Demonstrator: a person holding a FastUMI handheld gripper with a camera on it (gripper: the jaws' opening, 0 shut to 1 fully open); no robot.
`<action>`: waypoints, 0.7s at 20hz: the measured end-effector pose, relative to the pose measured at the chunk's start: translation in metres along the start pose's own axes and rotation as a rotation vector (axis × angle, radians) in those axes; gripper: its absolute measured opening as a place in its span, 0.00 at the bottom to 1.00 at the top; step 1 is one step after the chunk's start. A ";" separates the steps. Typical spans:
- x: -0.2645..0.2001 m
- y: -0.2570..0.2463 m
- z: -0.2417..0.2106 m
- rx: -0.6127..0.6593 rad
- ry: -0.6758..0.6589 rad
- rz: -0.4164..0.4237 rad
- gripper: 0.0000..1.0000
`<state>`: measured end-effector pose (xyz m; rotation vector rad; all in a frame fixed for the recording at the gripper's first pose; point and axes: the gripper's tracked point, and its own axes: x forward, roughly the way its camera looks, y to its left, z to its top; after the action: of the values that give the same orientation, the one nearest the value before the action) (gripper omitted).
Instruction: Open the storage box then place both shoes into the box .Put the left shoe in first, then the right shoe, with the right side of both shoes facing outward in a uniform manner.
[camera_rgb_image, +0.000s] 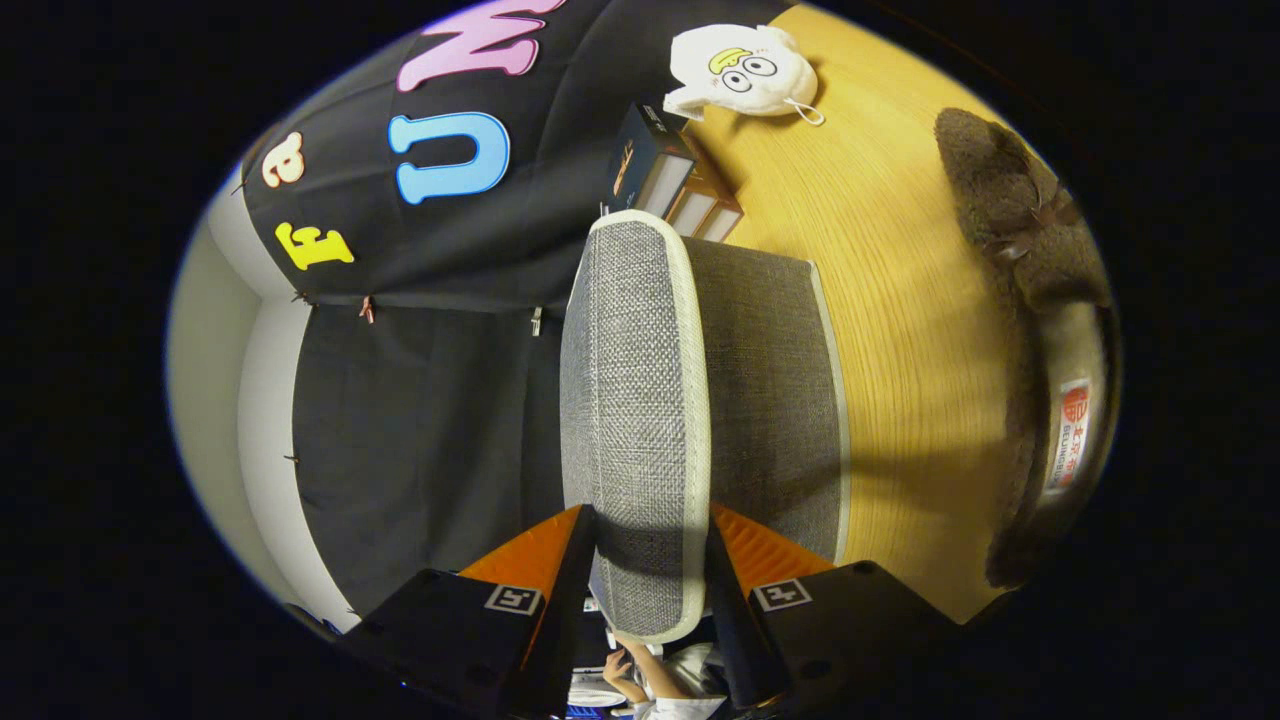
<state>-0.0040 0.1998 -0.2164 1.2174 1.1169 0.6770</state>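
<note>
The gripper (648, 545) has its fingers closed on the lid (632, 400) of the box (770, 390), which sits on the table (900, 300) with books (670, 185) and a plush toy (745, 70) beyond it and a shoe (1040, 330) beside it.

Gripper (650, 560) clamps box lid (635, 420), both fingers pressing its edge. Box (770, 400) on wood table (900, 280); books (670, 180) just beyond box, plush toy (745, 70) further beyond, brown shoe (1020, 230) well apart beside box.

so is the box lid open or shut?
Open, partly at least. The lid is raised off the box, pinched between the gripper fingers. How far, cannot tell.
</note>
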 end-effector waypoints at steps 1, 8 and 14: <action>-0.003 0.002 -0.001 0.010 0.007 0.004 0.56; -0.008 0.025 -0.003 -0.027 -0.006 -0.006 0.06; 0.003 0.093 -0.006 -0.135 0.013 0.041 0.05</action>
<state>0.0048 0.2286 -0.1285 1.1239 1.0425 0.7806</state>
